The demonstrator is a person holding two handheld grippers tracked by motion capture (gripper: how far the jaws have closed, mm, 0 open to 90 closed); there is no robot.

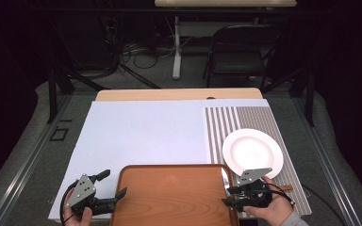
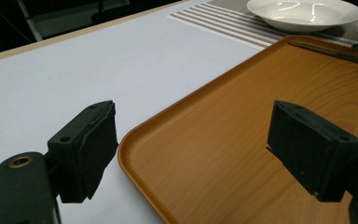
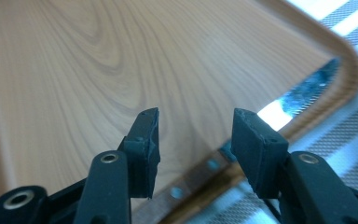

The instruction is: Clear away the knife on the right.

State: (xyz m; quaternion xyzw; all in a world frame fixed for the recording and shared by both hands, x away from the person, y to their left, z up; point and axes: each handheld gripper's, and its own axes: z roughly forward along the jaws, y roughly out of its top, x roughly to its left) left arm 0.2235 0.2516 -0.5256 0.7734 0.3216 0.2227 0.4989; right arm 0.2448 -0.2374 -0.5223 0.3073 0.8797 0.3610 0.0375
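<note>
A brown wooden tray (image 1: 169, 197) lies at the near edge of the table. A knife (image 3: 303, 91) rests along the tray's right rim, with its shiny blade (image 1: 225, 177) pointing away and its riveted brown handle (image 3: 191, 181) nearer me. My right gripper (image 1: 232, 197) is open just above that handle (image 3: 196, 140), one jaw on either side and nothing gripped. My left gripper (image 1: 113, 184) is open at the tray's left rim (image 2: 135, 135); one jaw is over the white surface, the other over the tray (image 2: 198, 126). It holds nothing.
A white plate (image 1: 252, 151) sits on a striped placemat (image 1: 226, 122) right of the tray, close behind my right hand. A white board (image 1: 141, 132) covers the table's left and middle. A folding chair (image 1: 240, 52) stands beyond the far edge.
</note>
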